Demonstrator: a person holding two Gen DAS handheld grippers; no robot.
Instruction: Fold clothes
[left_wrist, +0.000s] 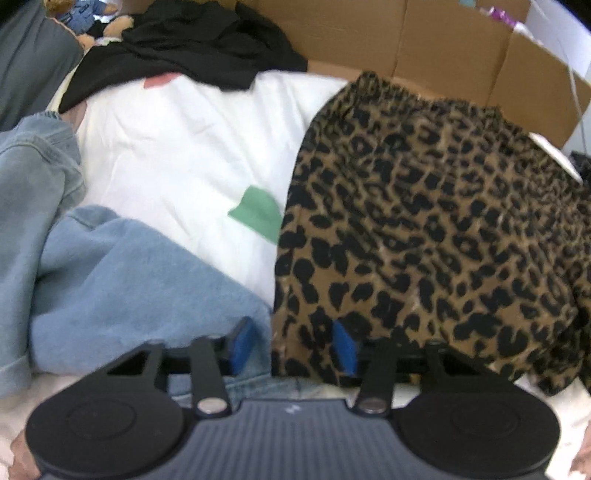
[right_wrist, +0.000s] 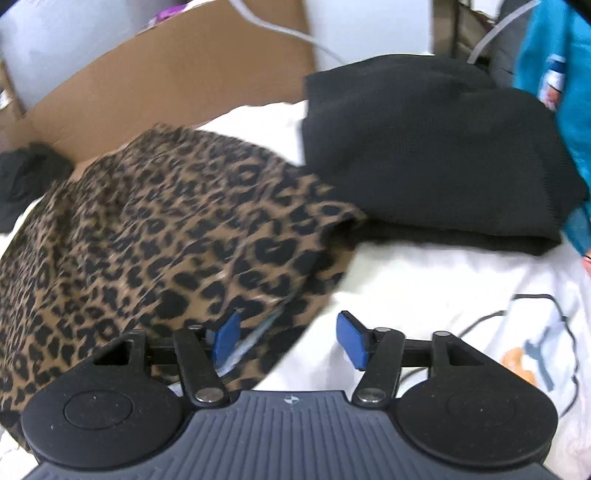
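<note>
A leopard-print garment (left_wrist: 424, 221) lies spread on a white printed sheet (left_wrist: 177, 147). My left gripper (left_wrist: 293, 345) hovers low over its near left corner. The blue pads stand apart, and the garment's edge and a bit of light blue denim (left_wrist: 129, 277) lie between them without a clear pinch. In the right wrist view the same leopard garment (right_wrist: 166, 229) fills the left half. My right gripper (right_wrist: 288, 339) is open at its near right corner: the left pad is over the leopard cloth and the right pad over the white sheet (right_wrist: 424, 288).
A black crumpled garment (left_wrist: 192, 44) lies at the far left, near a stuffed toy (left_wrist: 118, 26) and a grey cushion (left_wrist: 29, 55). A folded black knit (right_wrist: 424, 147) overlaps the leopard garment's far right side. A cardboard box (right_wrist: 166, 81) stands behind, and teal fabric (right_wrist: 554, 74) is at the right.
</note>
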